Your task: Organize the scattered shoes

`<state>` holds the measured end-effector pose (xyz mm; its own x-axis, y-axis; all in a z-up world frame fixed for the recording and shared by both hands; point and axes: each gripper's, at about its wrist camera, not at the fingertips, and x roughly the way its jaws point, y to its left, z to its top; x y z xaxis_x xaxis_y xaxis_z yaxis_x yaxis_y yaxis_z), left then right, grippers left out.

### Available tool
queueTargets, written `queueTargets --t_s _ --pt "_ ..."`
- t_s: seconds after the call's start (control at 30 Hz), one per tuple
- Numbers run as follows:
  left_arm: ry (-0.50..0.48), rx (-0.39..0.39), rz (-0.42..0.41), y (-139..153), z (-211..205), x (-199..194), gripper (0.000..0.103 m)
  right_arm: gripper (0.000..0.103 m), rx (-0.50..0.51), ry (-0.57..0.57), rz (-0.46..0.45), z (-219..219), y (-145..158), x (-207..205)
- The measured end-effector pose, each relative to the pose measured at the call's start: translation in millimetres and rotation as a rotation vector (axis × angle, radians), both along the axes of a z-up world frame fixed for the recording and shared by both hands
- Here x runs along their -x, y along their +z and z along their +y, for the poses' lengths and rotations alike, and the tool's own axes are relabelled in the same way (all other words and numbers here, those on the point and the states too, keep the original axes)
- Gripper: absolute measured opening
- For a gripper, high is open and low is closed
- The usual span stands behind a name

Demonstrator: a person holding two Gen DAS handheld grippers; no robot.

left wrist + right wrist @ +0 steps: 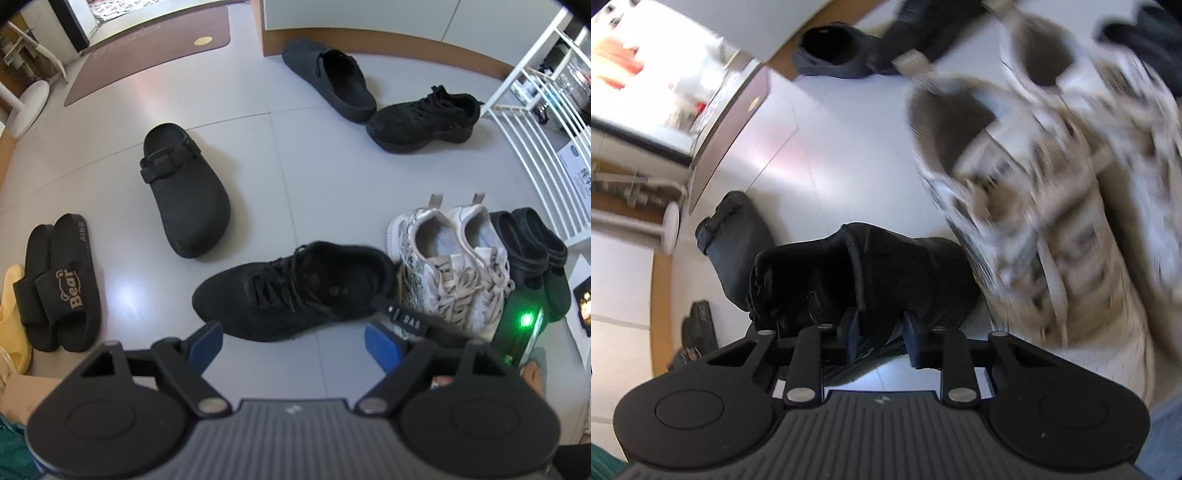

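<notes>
A black lace-up sneaker (295, 291) lies on the pale tiled floor just ahead of my left gripper (291, 332), which hovers above it, open and holding nothing. In the right wrist view my right gripper (881, 332) is shut on the black sneaker (857, 273), its pads pinching the heel collar. A pair of white-and-grey patterned sneakers (450, 258) (1052, 184) stands right beside it. Its matching black sneaker (424, 118) sits farther off. One black clog (184, 192) (738, 240) lies mid-floor and another black clog (328, 77) lies by the cabinet.
Black "Bear" slides (62, 284) and a yellow slipper (13, 317) lie at the left. Dark clogs (532, 251) sit beside the white sneakers, next to a white wire rack (535, 122). A brown mat (155, 48) lies at the far left, and a cabinet base (369, 51) borders the floor.
</notes>
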<state>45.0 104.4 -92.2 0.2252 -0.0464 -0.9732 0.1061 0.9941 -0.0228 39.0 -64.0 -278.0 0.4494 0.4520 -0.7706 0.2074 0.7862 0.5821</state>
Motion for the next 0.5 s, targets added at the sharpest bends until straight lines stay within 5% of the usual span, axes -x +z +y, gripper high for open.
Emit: queueTargets --t_s 0.17,0.23,0.5 --pt "0.005 0.001 -0.001 -0.3 2.0 -1.9 0.086 0.024 -0.072 -0.037 0.027 -11.7 -1.9 -12.5" --pt "0.004 0.000 0.000 -0.5 2.1 -2.7 0.086 0.055 -0.126 -0.078 0.067 -15.8 -5.9 -9.6" --pt "0.029 -0.014 0.018 -7.2 15.0 -1.2 0.086 0.057 -0.269 -0.104 0.144 9.7 -16.2 0.1"
